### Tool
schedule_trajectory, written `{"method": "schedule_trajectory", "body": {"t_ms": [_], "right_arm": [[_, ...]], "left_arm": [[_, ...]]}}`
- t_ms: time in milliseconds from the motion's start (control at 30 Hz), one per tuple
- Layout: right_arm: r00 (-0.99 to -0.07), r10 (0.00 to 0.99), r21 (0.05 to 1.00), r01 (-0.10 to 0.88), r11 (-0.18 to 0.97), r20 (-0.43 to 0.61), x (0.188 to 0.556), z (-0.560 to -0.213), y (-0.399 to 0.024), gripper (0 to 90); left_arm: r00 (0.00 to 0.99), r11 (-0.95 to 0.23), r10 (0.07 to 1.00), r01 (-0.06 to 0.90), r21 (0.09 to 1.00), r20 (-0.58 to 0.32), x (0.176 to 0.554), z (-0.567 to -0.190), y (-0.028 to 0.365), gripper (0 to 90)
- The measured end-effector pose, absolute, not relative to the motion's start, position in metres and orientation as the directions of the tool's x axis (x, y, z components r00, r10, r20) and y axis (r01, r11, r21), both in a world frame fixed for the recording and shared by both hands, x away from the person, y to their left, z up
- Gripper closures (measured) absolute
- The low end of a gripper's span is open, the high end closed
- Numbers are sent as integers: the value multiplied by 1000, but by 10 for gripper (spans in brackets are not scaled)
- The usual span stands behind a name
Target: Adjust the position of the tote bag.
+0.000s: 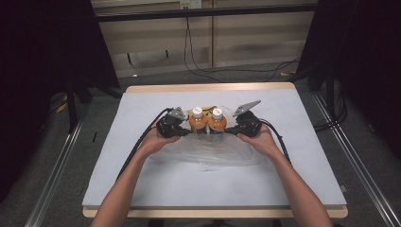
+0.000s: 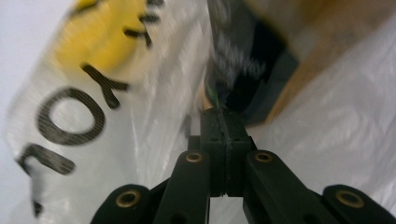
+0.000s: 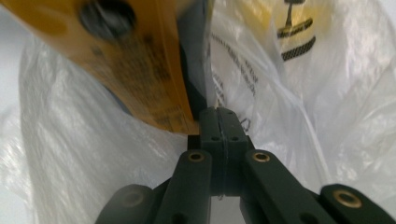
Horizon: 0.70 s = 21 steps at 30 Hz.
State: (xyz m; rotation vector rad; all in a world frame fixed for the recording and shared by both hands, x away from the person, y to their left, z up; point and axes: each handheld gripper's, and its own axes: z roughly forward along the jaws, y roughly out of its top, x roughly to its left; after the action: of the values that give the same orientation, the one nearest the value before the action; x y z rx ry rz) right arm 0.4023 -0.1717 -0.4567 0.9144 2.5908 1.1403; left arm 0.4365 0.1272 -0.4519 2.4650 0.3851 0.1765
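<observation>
High view: crinkled clear plastic bag (image 1: 213,151) was pinched by the closed left gripper (image 1: 185,131) and right gripper (image 1: 230,130), beside two round orange bottles (image 1: 208,122).

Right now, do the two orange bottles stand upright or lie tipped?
Upright: both orange bottles show white caps on top, side by side in the clear plastic bag.

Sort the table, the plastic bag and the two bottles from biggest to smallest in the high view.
1. table
2. plastic bag
3. left bottle and right bottle: they look alike, so no ranking.
</observation>
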Motion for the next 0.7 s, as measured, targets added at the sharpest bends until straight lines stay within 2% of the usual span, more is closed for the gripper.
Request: {"method": "schedule_trajectory", "body": {"t_ms": [100,233,433,533,700], "right_arm": [[-803,590,685,473,554,77,401,-464,-171,900],[-802,598,610,472,636,-4,400,-471,-169,900],[-780,623,583,479,656,-59,404,-471,-182,900],[-787,610,561,466,685,-91,402,-470,-187,900],[-810,563,483,432,761,-162,396,-465,-186,900]], "left_arm": [[942,-783,329,238,575,59,437,-457,126,892],[939,-833,320,214,510,129,438,-464,122,886],[923,-833,355,239,499,151,445,-464,133,895],[920,-834,363,248,492,150,447,-464,138,898],[907,-866,357,233,443,221,446,-463,143,900]]}}
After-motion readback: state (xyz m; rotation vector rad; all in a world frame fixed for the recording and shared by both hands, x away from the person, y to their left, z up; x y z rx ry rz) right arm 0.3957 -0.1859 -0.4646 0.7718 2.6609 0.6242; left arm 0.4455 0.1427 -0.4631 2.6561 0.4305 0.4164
